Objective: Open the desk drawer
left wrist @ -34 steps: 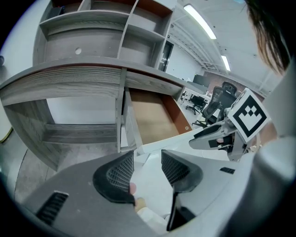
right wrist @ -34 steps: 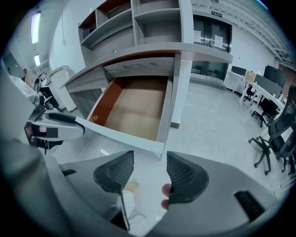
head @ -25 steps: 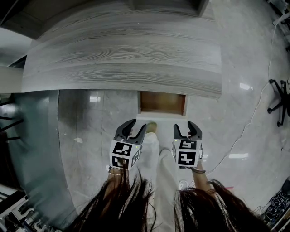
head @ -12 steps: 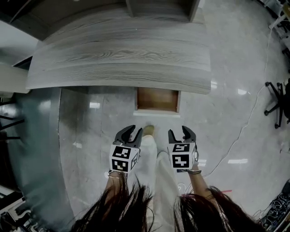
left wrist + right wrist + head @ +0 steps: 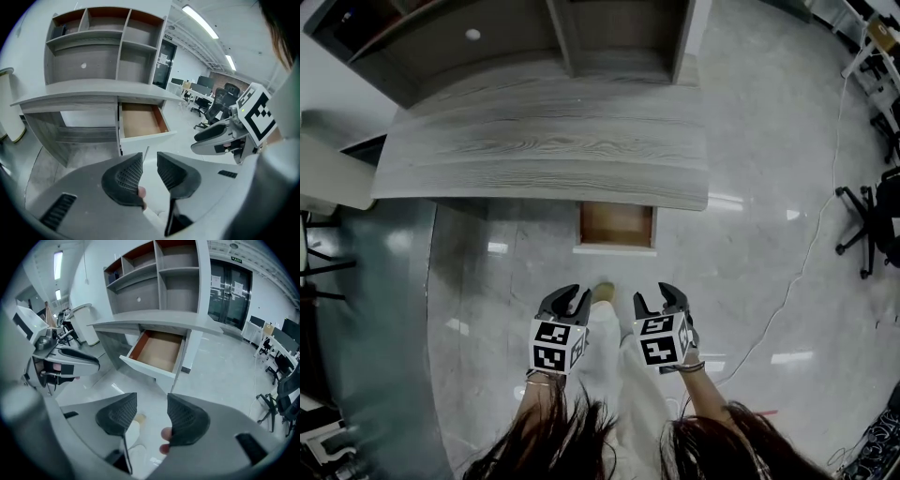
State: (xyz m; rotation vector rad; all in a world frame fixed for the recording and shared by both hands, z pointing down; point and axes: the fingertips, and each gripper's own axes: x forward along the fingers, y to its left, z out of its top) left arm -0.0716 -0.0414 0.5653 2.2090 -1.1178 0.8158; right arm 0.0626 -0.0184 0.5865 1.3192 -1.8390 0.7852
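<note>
Closing 2 empty grippers [image 5: 575, 293] [image 5: 653, 294], 1 open drawer [image 5: 617, 225]

The drawer [image 5: 617, 225] stands pulled out from under the front edge of the desk [image 5: 544, 150], below the right part of its grey wood-grain top. It is a shallow, rectangular box with white side walls and a plain white front panel facing away from the desk. Its flat brown wooden bottom lies open to view. It sits level and square to the desk edge, hanging clear above the pale glossy floor.
</note>
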